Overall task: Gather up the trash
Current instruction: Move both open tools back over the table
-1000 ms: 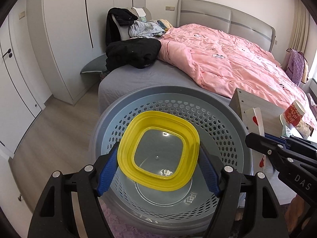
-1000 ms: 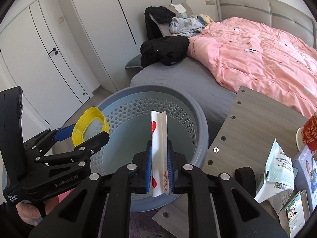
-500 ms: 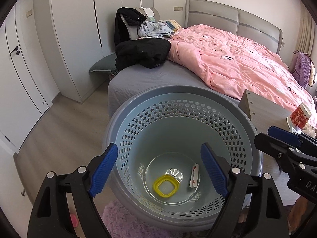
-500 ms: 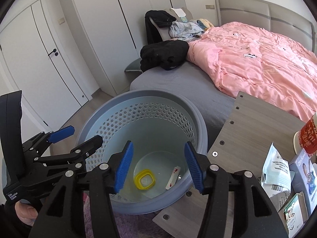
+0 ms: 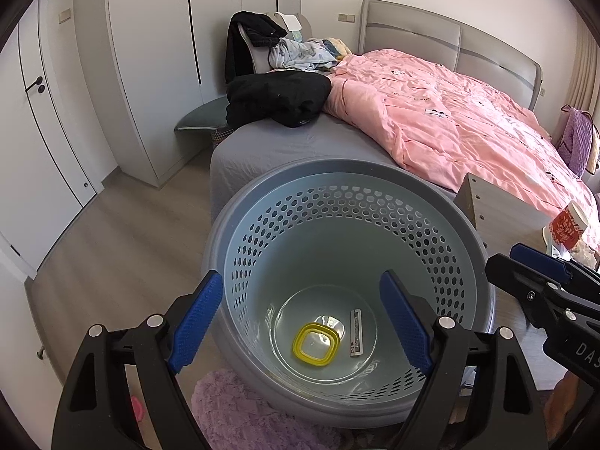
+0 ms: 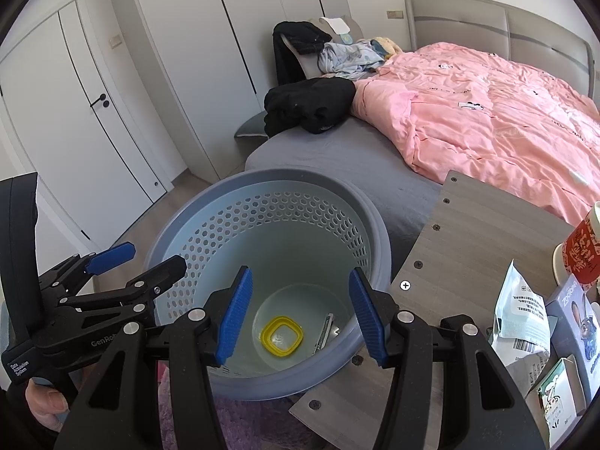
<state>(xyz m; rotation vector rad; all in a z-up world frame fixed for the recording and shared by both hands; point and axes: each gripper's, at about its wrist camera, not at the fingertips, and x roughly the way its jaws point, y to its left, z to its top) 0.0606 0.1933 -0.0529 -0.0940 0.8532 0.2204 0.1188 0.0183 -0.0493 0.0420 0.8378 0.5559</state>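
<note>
A grey-blue perforated basket point(image 5: 465, 262) stands on the floor by the bed; it also shows in the right wrist view point(image 6: 180, 240). A yellow lid point(image 5: 315, 343) and a white wrapper point(image 5: 355, 333) lie on its bottom, also visible in the right wrist view as the lid point(image 6: 282, 336) and the wrapper point(image 6: 325, 333). My left gripper point(image 5: 302, 322) is open and empty above the basket's near rim. My right gripper point(image 6: 302, 317) is open and empty above the basket. Each gripper shows at the edge of the other's view.
A grey wooden table point(image 6: 483, 240) stands right of the basket, with a red cup point(image 6: 583, 255), a pale packet point(image 6: 519, 315) and small boxes point(image 6: 577, 322). A bed with a pink duvet point(image 5: 468, 127) and black clothes point(image 5: 277, 97) lies behind. A purple rug point(image 5: 240, 412) lies below.
Both grippers opened: the left dropped the yellow lid and the right dropped the white wrapper into the basket, where they now lie. Both grippers have risen slightly.
</note>
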